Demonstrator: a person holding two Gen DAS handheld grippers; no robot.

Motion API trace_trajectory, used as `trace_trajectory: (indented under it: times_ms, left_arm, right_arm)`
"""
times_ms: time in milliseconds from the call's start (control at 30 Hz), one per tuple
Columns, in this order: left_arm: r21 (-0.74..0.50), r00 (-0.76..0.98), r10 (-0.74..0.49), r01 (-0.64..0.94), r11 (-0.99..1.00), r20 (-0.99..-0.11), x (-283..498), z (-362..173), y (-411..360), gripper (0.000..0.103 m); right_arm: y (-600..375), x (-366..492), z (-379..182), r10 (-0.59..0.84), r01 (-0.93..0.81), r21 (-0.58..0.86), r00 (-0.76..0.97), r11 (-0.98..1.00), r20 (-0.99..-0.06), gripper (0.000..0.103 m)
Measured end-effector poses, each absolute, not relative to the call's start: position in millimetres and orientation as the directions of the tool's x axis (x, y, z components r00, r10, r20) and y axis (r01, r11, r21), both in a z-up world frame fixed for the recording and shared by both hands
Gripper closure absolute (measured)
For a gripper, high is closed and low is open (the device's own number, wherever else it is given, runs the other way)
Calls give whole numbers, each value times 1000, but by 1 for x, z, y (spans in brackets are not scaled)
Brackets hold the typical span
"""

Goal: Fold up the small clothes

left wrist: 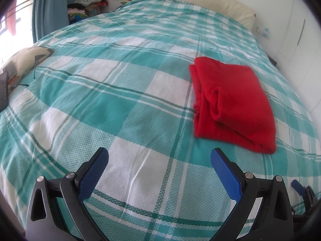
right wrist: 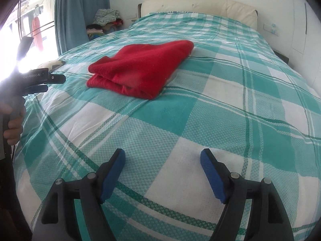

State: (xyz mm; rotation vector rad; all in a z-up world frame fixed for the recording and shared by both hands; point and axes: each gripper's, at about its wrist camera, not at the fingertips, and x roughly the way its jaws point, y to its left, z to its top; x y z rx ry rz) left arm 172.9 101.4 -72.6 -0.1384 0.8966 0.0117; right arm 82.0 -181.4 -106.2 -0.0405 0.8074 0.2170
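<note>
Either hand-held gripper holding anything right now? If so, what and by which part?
Nothing is held. The left hand-held gripper and the right hand-held gripper are both open over bare bedspread; the folded red garment lies apart from both.

1. Bare checked bedspread [right wrist: 200,124] is seen ahead of the right gripper [right wrist: 162,156], with nothing between its parted fingers.
2. Passage further up the bed is blocked mid-bed by the folded red garment [right wrist: 140,70].
3. Open bedspread lies before the left gripper [left wrist: 159,156]; the garment sits to its right.
4. The left edge is occupied by a cushion [left wrist: 24,60].
5. The far end is closed by the headboard [right wrist: 200,6].
</note>
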Motion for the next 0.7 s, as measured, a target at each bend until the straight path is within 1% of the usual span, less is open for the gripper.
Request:
trace_trajectory:
  times_ms: [133, 200, 300, 400, 433, 500, 600, 700]
  left_arm:
    - [-105, 619, -46, -59, 993, -784, 173, -73, 99, 1]
    - [-133, 627, -78, -41, 990, -775, 175, -69, 101, 1]
    - [-237, 627, -175, -15, 971, -759, 198, -57, 111, 1]
    - [-398, 616, -325, 20, 917, -718, 239, -42, 121, 1]
    - [-418, 604, -351, 32, 908, -716, 256, -39, 120, 1]
    - [-408, 568, -357, 41, 912, -742, 289, -41, 109, 1]
    - [-398, 497, -373, 60, 915, -783, 327, -62, 85, 1]
    - [-319, 438, -310, 55, 946, -844, 340, -94, 64, 1]
  right_arm:
    - [-181, 80, -112, 164, -192, 42, 682, 980, -713, 18]
    - [-183, 80, -114, 166, -185, 53, 680, 981, -714, 16]
    - [-185, 80, -114, 180, -187, 69, 676, 980, -715, 15]
    - [-186, 83, -114, 194, -191, 87, 660, 978, -725, 14]
    - [-186, 85, -112, 197, -189, 94, 653, 977, -731, 14]
    - [-189, 93, -105, 215, -179, 129, 642, 975, -736, 14]
    - [-197, 123, -83, 265, -147, 227, 672, 963, -692, 14]
    - [-208, 177, -64, 327, -122, 343, 696, 931, -640, 14]
